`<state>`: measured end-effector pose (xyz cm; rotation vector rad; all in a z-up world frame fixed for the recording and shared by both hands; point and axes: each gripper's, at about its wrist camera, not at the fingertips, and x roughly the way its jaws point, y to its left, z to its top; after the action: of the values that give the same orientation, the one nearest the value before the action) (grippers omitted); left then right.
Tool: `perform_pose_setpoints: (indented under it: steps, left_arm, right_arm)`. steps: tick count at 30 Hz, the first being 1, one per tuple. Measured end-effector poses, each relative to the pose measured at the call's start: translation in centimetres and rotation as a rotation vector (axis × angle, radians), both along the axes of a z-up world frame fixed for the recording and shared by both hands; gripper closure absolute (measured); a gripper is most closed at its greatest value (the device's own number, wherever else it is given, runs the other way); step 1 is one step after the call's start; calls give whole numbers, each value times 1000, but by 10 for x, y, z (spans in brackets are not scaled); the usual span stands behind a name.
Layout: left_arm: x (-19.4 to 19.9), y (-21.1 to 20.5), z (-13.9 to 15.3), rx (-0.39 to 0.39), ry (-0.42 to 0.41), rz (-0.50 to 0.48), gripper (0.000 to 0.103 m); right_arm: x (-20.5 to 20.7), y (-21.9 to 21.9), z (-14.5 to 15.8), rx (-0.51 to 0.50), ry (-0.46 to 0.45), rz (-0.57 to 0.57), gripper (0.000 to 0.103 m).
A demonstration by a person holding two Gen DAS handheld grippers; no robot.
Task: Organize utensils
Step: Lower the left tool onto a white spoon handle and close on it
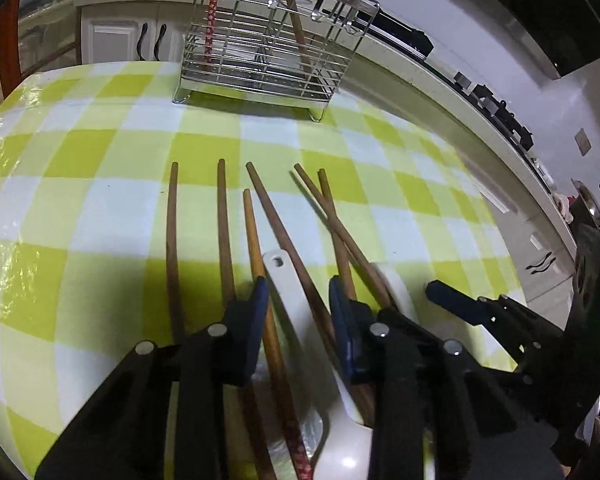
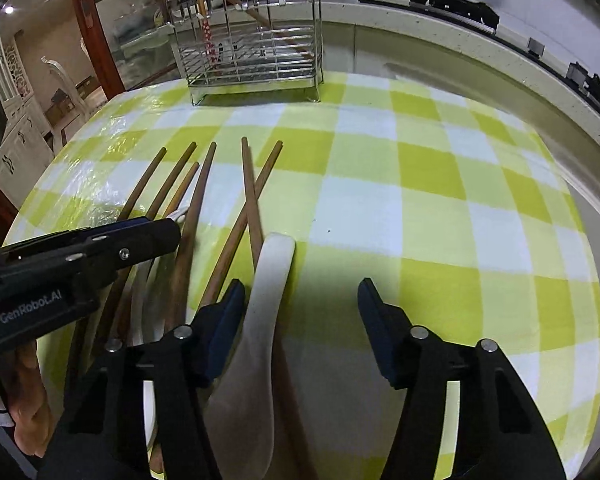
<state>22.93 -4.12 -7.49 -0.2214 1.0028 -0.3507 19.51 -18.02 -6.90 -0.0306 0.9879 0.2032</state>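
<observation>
— Chopsticks (image 1: 260, 264): brown, slim, with white spoons (image 1: 288, 292) on the checked tabletop (image 1: 100, 200), tips toward twelve o'clock, facing the wire rack (image 1: 260, 60).
— Fingers?
— Left gripper (image 1: 298, 292) partly open around a spoon and chopsticks; right gripper (image 2: 300, 292) wider, gripping nothing.

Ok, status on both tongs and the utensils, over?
Left tongs open, straddling white spoon and chopsticks. Right tongs open around second spoon. Wire rack path unobstructed.

White lettering reading "GenRobot.AI" stands on the side of the black plastic body of the left gripper (image 2: 168, 236), seen at the left edge of the right wrist view. The silver wire utensil rack (image 1: 268, 44) bears small stamped characters on its top rim, too small to read.
</observation>
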Motion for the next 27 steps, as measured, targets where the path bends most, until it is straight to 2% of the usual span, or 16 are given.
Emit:
perform_pose_setpoints:
  steps: [7, 11, 13, 20, 22, 27]
  left_arm:
    - [-4, -3, 2, -1, 13, -17, 76]
    - [-2, -7, -4, 4, 46, -25, 79]
    - [-1, -9, -5, 3, 50, -27, 79]
    - [7, -11, -6, 13, 50, -25, 83]
    - [6, -9, -5, 9, 45, -20, 92]
    - [2, -2, 6, 7, 1, -6, 97]
  right_arm:
    - [4, -1, 2, 16, 9, 2, 62]
    - [5, 0, 2, 10, 5, 7, 69]
    - [5, 0, 2, 17, 3, 7, 79]
    - [7, -4, 2, 35, 4, 3, 83]
    - [7, -5, 2, 44, 4, -2, 85]
    - [4, -15, 13, 65, -33, -23, 89]
